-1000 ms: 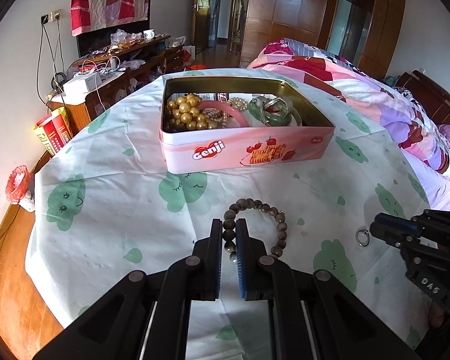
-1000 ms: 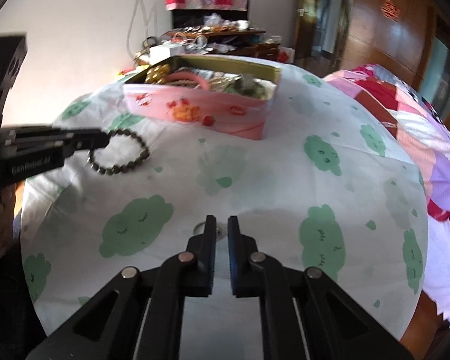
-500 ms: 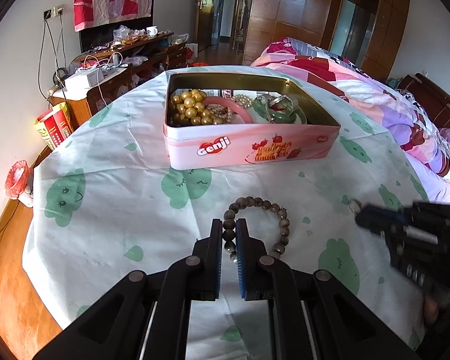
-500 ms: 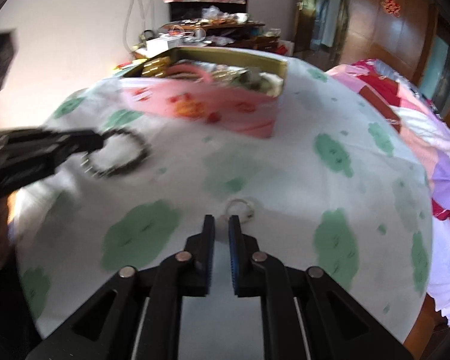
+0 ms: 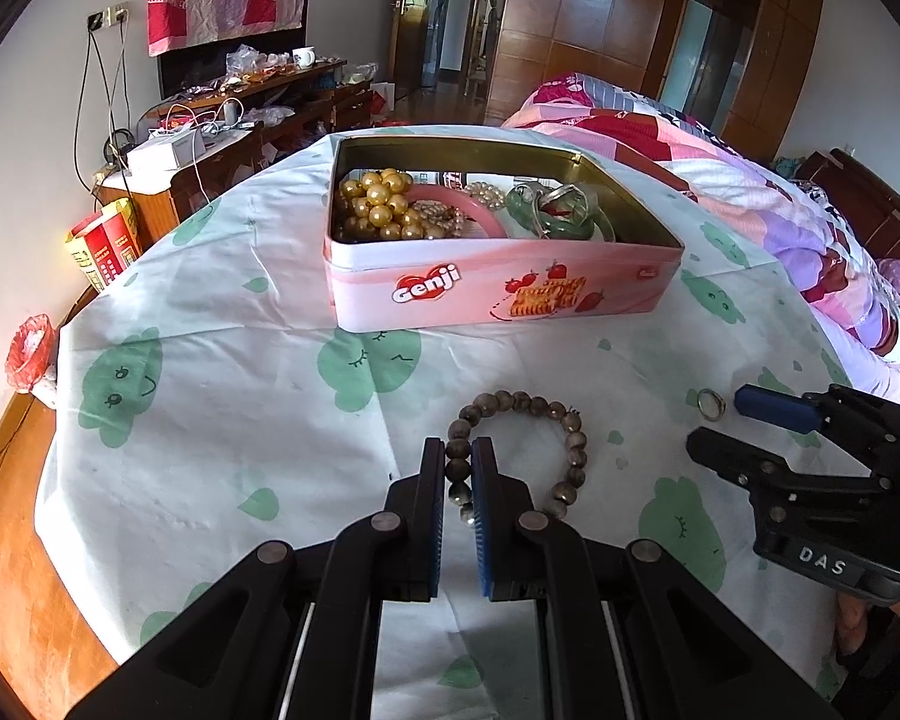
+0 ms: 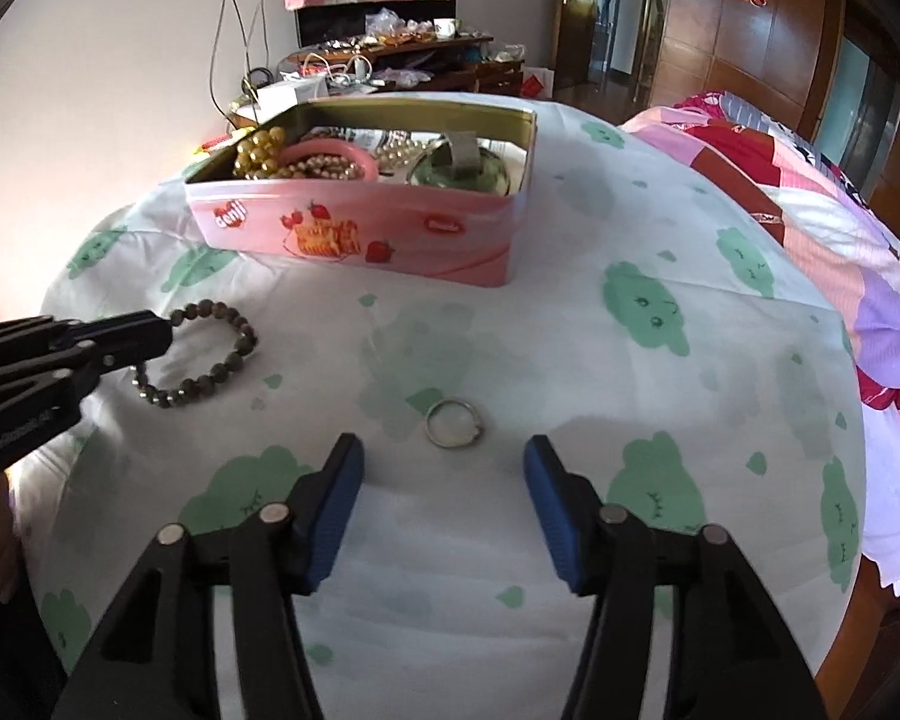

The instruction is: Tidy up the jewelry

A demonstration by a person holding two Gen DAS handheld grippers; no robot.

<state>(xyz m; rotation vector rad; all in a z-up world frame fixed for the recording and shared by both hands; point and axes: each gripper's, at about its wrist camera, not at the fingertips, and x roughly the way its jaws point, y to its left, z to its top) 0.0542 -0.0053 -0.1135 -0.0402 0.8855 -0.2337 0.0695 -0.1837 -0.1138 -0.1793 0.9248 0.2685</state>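
Left gripper [image 5: 459, 471]: pressed onto the bracelet [image 5: 519, 456], pinching the near-left part of the bead loop between its blue pads; the rest of the loop lies on the cloth [image 5: 222, 420]. Gripping one side rather than the whole ring likely lets the beads hang free once lifted.

Right gripper [image 6: 444, 480]: spread wide, fingers to either side of the ring [image 6: 453, 423] and just short of it, touching nothing. The wide gap suits a small flat thing that has to be straddled before closing.

Ring: a thin metal band flat on the cloth, right of the bracelet and well apart from it. In the left view it sits just beyond the right gripper's fingertips.

Bracelet: dark round beads, near the middle of the table, nearer than the tin [image 5: 498, 294].

Tin: pink "Genji" biscuit tin, open, at the far side of the table. It already holds gold beads [image 5: 378, 204] at its left, a pink bangle [image 5: 477, 213] and pearls in the middle, green pieces [image 5: 546, 216] at its right. It looks to be where loose jewelry is gathered.

Step in hand, as I judge it: each tool takes one of the two pieces left outside the tin; the bracelet is gripped, the ring not yet.

Next move calls for: closing low on the ring, since it lies flat and could slip or drag the cloth.

Risk: the bracelet may swing and catch the tin's near wall.
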